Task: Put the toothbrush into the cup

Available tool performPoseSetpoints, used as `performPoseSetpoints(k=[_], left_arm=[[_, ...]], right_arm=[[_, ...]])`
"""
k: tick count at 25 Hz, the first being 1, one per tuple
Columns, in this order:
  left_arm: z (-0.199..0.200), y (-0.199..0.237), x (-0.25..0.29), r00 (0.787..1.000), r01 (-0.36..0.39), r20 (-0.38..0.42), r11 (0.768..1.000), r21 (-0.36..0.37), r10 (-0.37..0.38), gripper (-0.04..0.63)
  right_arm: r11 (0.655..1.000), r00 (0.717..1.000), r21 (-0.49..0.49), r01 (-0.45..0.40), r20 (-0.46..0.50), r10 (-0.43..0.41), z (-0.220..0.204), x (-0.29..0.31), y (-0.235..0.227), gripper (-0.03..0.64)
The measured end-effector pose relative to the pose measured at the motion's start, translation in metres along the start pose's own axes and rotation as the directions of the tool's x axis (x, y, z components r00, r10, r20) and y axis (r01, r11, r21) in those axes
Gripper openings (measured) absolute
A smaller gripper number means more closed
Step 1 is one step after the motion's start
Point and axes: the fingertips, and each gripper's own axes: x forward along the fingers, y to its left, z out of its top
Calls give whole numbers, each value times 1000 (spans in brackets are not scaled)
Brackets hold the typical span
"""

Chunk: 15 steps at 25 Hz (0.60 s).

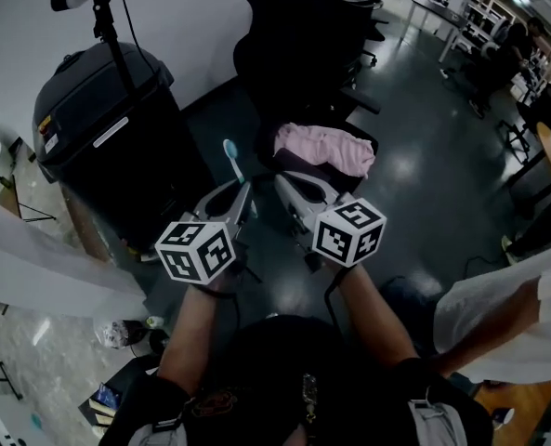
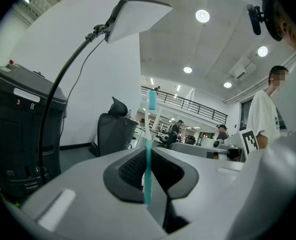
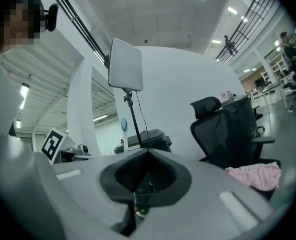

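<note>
Two grippers are held out side by side above a dark, glossy floor (image 1: pixel 414 170). The left gripper (image 1: pixel 242 190) has its jaws pressed onto the toothbrush (image 1: pixel 230 156), pinching the slim handle low down. The brush's long axis runs in line with the jaws and away from the person. In the left gripper view it stands straight up out of the seam between the ribbed black pads (image 2: pixel 133 169). The handle is a thin teal rod, the neck is white, and the small rounded blue head is at the far end, well clear of the jaw tips.

The right gripper (image 1: pixel 291 180) has its jaws brought together, with nothing gripped between them. Both grippers have smooth grey shells, and each carries a white cube with black square markers.

Just beyond the jaws, a soft, crumpled pink cloth (image 1: pixel 323 147) lies on the seat of a black office chair (image 1: pixel 303 35). A big black, hard-sided bin (image 1: pixel 108 128) stands to the left.
</note>
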Motion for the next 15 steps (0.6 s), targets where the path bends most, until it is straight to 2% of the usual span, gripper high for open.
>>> performPoseSetpoints(k=[2, 4, 7, 11, 15], left_arm=[[-5, -5, 11, 999, 30, -13, 1000, 0, -30, 35], [-15, -19, 26, 995, 89, -43, 996, -4, -89, 35], [-30, -47, 49, 979, 184, -88, 983, -14, -185, 35], [-44, -83, 75, 950, 285, -128, 958, -16, -284, 35], [-60, -124, 96, 908, 386, -168, 922, -30, -385, 35]], right_arm=[[999, 999, 3, 33, 10, -33, 2, -6, -12, 2], [995, 995, 15, 99, 22, -100, 2, -24, -27, 2], [978, 978, 34, 206, 37, -208, 2, -58, -52, 2], [949, 947, 50, 313, 59, -315, 4, -98, -79, 2], [906, 903, 68, 418, 75, -423, 5, -144, -101, 2]])
